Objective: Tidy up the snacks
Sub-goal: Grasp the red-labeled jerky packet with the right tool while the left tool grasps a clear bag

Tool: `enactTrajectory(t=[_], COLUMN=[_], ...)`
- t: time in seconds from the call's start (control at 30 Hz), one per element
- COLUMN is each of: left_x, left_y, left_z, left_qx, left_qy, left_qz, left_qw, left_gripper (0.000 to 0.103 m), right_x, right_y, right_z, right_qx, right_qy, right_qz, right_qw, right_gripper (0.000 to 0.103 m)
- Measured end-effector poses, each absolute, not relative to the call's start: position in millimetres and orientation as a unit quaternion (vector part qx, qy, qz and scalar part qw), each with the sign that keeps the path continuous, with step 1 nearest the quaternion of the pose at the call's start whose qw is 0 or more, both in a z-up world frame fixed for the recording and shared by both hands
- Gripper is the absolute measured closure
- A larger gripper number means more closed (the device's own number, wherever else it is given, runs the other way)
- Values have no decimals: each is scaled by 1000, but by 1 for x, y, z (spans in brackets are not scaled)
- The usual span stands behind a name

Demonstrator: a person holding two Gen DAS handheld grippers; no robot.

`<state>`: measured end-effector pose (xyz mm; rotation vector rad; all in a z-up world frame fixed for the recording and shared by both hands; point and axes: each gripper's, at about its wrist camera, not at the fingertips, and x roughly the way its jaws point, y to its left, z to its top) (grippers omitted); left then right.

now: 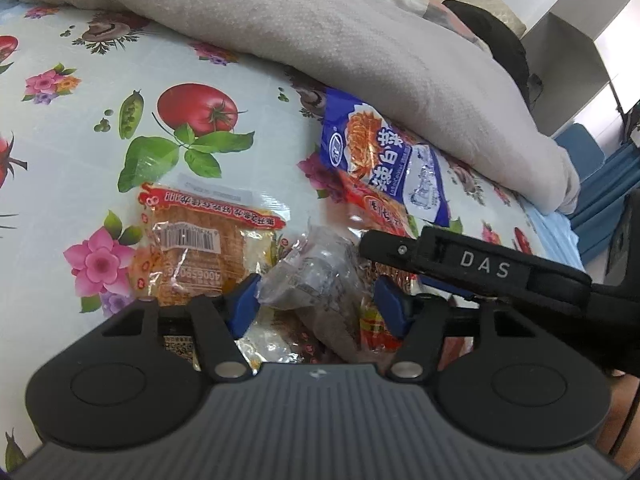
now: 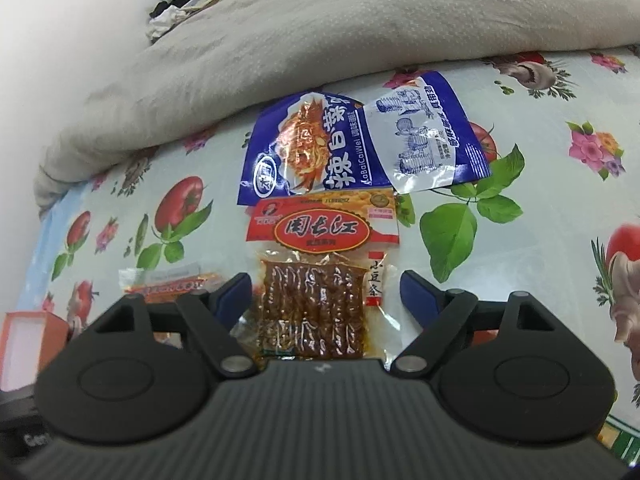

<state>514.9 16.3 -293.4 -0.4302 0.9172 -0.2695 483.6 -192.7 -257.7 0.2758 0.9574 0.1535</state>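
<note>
A: What lies under the left gripper (image 1: 318, 300)?

B: A crumpled clear packet with grey contents (image 1: 316, 276) sits between its blue fingertips (image 1: 246, 300). The jaws stand apart on either side of it; whether the pads touch the wrapper I cannot tell, but they do not squeeze it.

A: And beside that?

B: To the left of it, an orange snack pack with a barcode label (image 1: 192, 252) lies flat on the floral sheet (image 1: 80, 128). Behind it is a blue-and-white pouch (image 1: 384, 160), partly over a red-labelled pack of brown strips (image 1: 376, 208). The right gripper's black finger marked DAS (image 1: 472, 264) reaches in from the right, above that red pack.

A: What does the right wrist view show?

B: The right gripper (image 2: 324, 300) is spread wide, with the red-labelled pack (image 2: 320, 280) lying between the fingers and clear of both pads. The blue-and-white pouch (image 2: 360, 140) touches its far edge. The orange pack (image 2: 168, 280) is at the left, near an orange box (image 2: 32, 336) at the frame edge.

A: And behind the snacks?

B: A bunched grey blanket (image 2: 320, 32) lies across the bed just beyond the pouch.
</note>
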Motion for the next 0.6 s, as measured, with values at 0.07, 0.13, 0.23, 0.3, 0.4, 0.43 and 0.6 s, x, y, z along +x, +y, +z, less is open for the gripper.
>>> enactTrajectory(t=[0.07,0.13,0.23,0.3,0.4,0.43,0.6], left_x=[515,516,516,516,514,513,504], left_y=[13,10,12,14,15,15,16], left_z=[-294,-294,-296,-297,-295,-294,-288], left_qx=[-198,-192,-202,-207,-210,-209,-206], left_qy=[436,435,435,435,436,436,436], left_qz=[-126,-127,-129,-130,-132,-130,-127], left_qw=[869,870,868,866,865,865,867], left_gripper=[44,49,57,59,63,64,67], right_x=[484,483,481,479,475,474,468], right_y=[-193,-193,-193,-192,-188,-187,-192], right_z=[-257,-257,-257,-255,-251,-250,-246], right_qx=[126,121,122,120,111,113,124], right_qy=[457,455,454,450,443,446,446], right_qz=[75,78,77,79,79,80,66], right_qw=[877,879,879,882,886,884,884], right_gripper=[32,35,44,52,71,101,100])
